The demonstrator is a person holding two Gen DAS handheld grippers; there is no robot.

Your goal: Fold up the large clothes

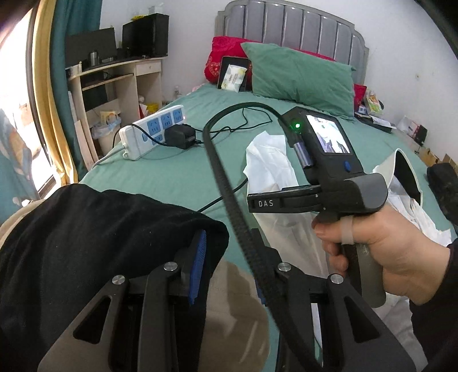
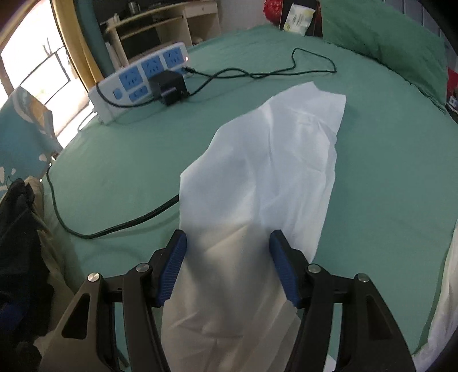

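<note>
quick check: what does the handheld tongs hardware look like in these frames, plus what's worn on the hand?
Both tongs, left and right, have black linkage arms with silver pivot bolts and ribbed blue pads. The right unit's body is black and grey, marked "DAS", with a small screen, a green LED and a thick black ribbed cable. The hand wears a dark sleeve and a pale ring.

Green bed under white garment

A white power strip with blue sockets lies at the upper left of the green bed, a black charger plugged into it. A green pillow leans on the grey headboard at upper right, and a wooden desk stands at upper left.
</note>
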